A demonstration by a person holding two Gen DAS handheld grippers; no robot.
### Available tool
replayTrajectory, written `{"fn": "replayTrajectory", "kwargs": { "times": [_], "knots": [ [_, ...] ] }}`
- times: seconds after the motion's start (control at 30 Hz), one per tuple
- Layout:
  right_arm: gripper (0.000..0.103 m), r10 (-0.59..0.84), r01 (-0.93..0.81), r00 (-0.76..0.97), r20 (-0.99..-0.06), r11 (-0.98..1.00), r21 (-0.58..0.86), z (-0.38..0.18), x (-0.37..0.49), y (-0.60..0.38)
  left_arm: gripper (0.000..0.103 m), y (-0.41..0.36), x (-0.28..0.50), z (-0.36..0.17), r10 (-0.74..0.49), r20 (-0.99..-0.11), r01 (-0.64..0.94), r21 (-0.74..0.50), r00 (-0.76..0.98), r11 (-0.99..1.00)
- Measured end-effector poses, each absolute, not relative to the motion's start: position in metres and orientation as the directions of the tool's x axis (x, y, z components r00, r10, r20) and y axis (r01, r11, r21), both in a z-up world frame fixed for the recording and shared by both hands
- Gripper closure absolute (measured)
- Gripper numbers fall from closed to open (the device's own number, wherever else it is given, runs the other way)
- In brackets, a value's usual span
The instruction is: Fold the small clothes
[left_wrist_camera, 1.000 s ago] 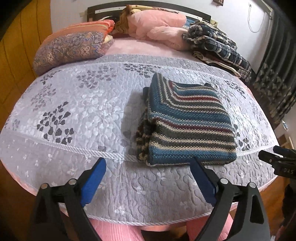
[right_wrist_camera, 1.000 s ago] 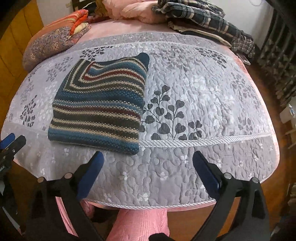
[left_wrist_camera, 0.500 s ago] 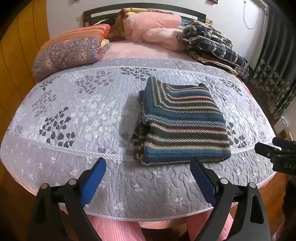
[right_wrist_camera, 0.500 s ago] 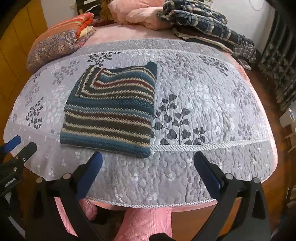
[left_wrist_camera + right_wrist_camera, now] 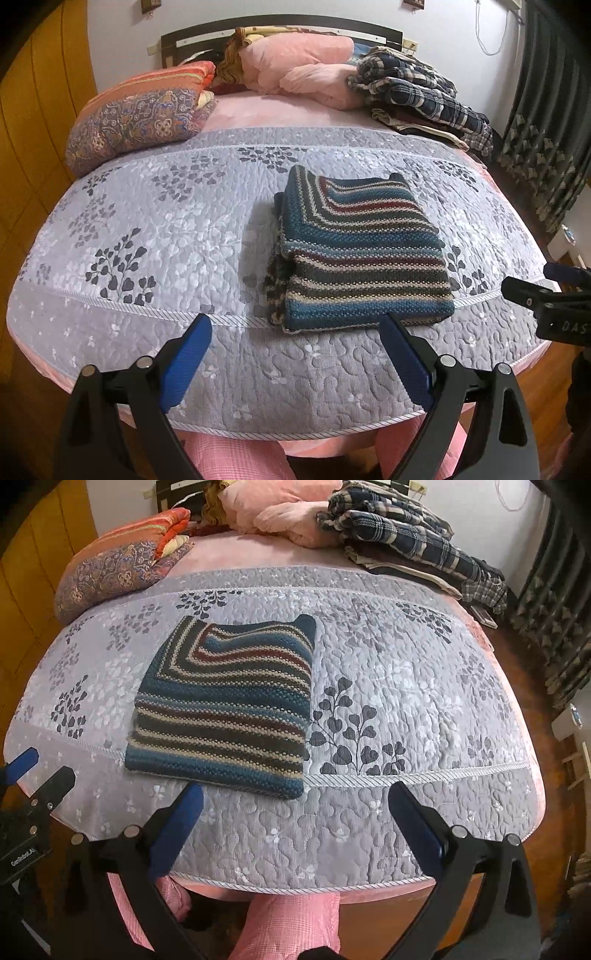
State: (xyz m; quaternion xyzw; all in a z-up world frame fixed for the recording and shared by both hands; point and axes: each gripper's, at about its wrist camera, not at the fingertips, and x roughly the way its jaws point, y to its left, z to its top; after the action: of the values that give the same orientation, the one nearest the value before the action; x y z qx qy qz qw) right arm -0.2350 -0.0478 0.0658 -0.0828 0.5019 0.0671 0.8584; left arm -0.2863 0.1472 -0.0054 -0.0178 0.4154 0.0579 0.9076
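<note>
Knitted in blue, maroon, cream and dark grey stripes, the folded sweater (image 5: 364, 254) lies flat on the grey quilted bedspread (image 5: 155, 236), near the foot edge of the bed, its near hem across the corded seam of the quilt. Your left gripper (image 5: 297, 334) hangs just short of that hem, jaws spread wide and holding nothing; the sweater sits ahead of it and slightly towards its right finger. Your right gripper (image 5: 295, 801) is likewise wide open and empty, with the sweater (image 5: 225, 705) ahead and off to its left, the near right corner of the knit falling between its blue pads (image 5: 177, 827). Neither gripper touches the fabric. Further up the bed, a patterned pillow (image 5: 136, 122) rests at the left, pink bedding (image 5: 295, 66) by the headboard, and plaid clothing (image 5: 417, 92) is piled at the right. Dark curtains (image 5: 546, 140) hang beyond the bed's right side.
</note>
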Motion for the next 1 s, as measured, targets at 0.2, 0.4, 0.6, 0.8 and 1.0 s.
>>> {"fn": "replayTrajectory", "kwargs": {
  "times": [0.2,0.4,0.6,0.8,1.0],
  "knots": [
    [0.003,0.028,-0.19,0.478,-0.878,0.979,-0.072,0.061,-0.234,-0.048,0.01,0.144,-0.285,-0.006,0.089,-0.758,-0.114,0.019,0.647,0.993],
    [0.003,0.027,-0.184,0.471,-0.882,0.981,-0.068,0.058,-0.234,-0.05,0.01,0.142,-0.284,-0.008,0.094,-0.756,-0.108,0.032,0.647,0.994],
    [0.003,0.04,-0.179,0.464,-0.885,0.983,-0.049,0.055,-0.234,-0.053,0.01,0.139,-0.283,-0.01,0.094,-0.759,-0.099,0.039,0.645,0.994],
    [0.003,0.043,-0.178,0.47,-0.881,0.983,-0.047,0.056,-0.233,-0.055,0.01,0.138,-0.282,-0.011,0.093,-0.761,-0.094,0.042,0.642,0.995],
    [0.003,0.042,-0.175,0.469,-0.882,0.983,-0.047,0.056,-0.232,-0.057,0.01,0.136,-0.282,-0.012,0.093,-0.759,-0.091,0.045,0.644,0.995]
  ]
}}
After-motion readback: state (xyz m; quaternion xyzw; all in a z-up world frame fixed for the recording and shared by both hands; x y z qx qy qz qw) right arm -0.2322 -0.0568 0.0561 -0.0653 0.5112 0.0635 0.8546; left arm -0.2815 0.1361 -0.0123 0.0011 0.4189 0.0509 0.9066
